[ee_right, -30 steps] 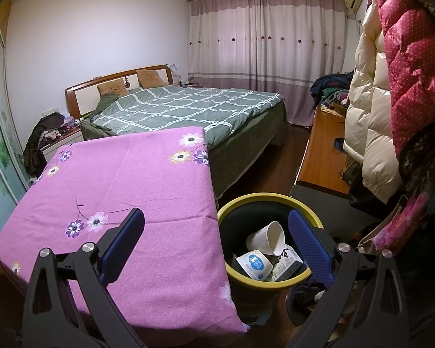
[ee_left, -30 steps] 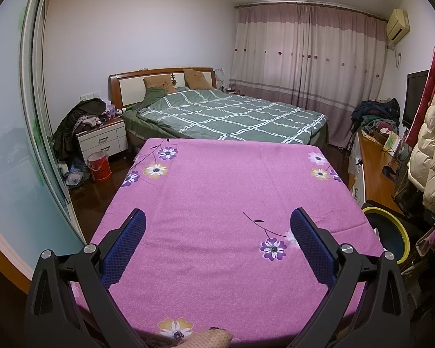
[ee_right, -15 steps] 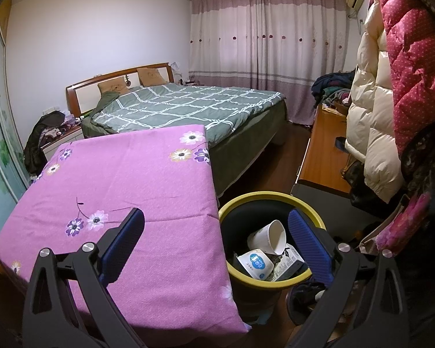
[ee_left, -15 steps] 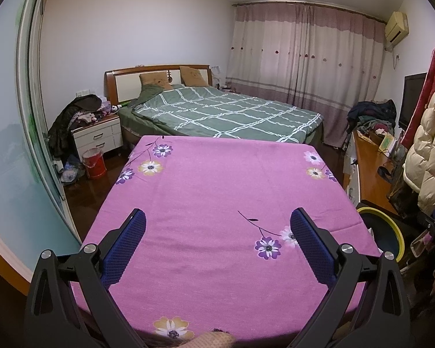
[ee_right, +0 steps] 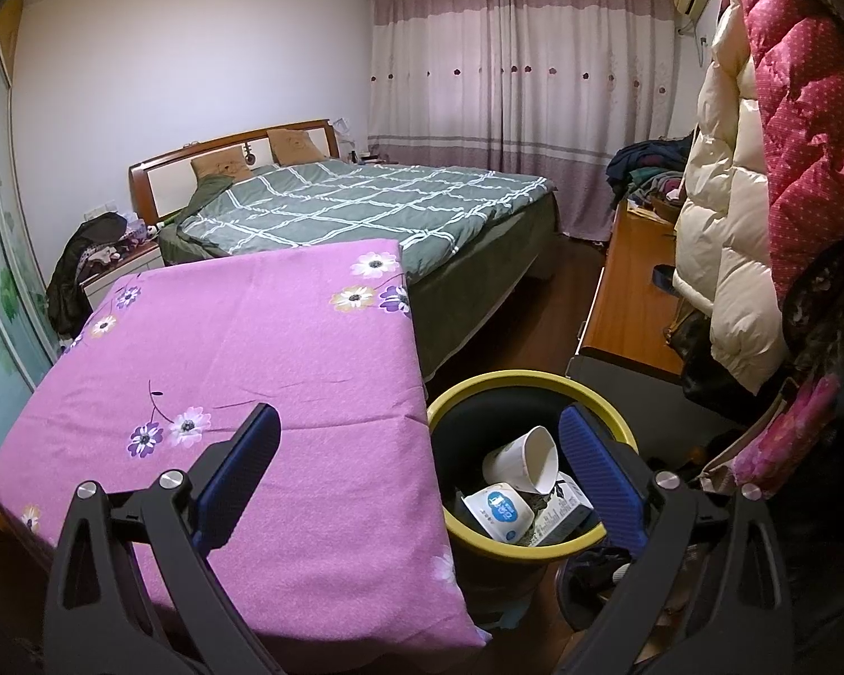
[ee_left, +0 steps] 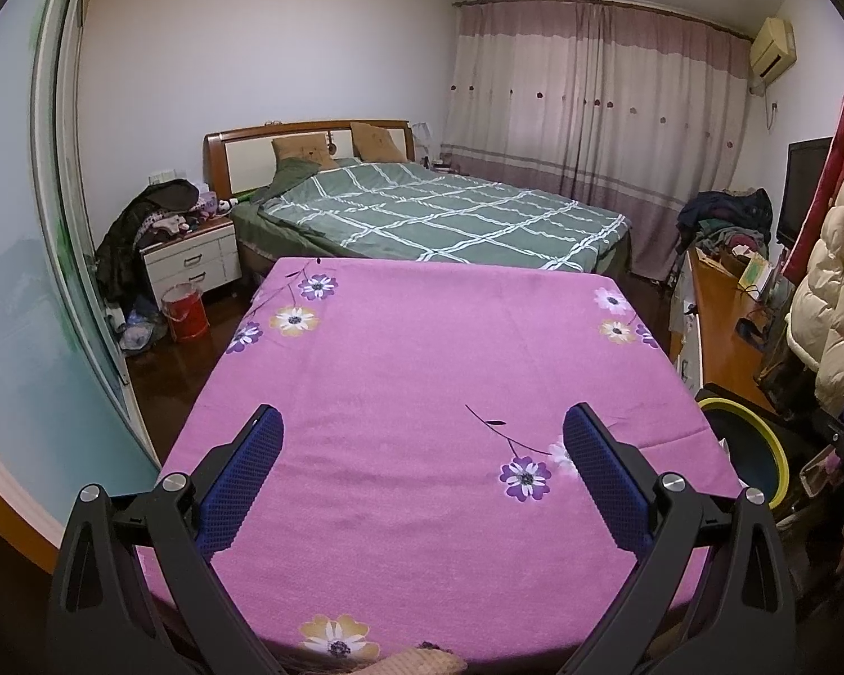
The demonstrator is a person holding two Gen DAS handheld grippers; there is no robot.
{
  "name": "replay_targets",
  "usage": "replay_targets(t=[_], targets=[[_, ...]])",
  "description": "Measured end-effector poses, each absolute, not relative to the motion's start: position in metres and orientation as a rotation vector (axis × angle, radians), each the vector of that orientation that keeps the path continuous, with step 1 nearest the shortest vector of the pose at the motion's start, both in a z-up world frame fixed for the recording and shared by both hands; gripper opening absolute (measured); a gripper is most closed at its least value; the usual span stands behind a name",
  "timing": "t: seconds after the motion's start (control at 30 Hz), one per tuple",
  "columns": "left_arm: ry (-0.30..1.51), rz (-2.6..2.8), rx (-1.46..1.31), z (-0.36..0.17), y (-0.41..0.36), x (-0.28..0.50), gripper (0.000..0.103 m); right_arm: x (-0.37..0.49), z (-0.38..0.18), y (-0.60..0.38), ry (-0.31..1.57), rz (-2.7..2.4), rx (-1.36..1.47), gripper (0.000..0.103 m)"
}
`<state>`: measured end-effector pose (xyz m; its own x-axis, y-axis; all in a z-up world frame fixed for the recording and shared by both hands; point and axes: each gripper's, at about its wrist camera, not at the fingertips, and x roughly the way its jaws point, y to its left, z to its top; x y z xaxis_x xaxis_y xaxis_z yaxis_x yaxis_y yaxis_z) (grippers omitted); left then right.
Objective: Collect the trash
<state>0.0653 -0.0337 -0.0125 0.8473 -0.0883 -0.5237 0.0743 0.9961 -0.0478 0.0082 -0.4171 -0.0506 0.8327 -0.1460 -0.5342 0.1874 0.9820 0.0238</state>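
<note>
Left gripper (ee_left: pixel 422 433), jaws apart and empty, over the pink flowered tablecloth (ee_left: pixel 422 349). Right gripper (ee_right: pixel 419 433), likewise apart. Only the right wrist view looks into the yellow-rimmed black bin (ee_right: pixel 534 379): white paper cup (ee_right: pixel 520 458) lying tilted, mouth toward lower right, above cartons.

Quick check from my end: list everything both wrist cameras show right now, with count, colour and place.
Table cloth: one, purple with flowers, covering the table in front.
Trash bin: one, black with yellow rim, on the floor right of the table.
Paper cup: one, white, tipped inside the bin.
Tissue pack: one, white and blue, inside the bin.
Bed: one, green checked cover, behind the table.
Nightstand: one, white, left of the bed.
Red bucket: one, on the floor by the nightstand.
Puffer coats: cream and red, hanging right.
Left gripper: open, empty, over the table.
Right gripper: open, empty, near the bin.
</note>
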Motion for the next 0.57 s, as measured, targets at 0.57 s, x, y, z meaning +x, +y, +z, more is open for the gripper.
replay_targets(t=[0.57], targets=[[0.672,-0.046,-0.012,-0.06,-0.01,0.172,0.098,0.08,-0.057,-0.392,0.617,-0.037,0.104,0.096]])
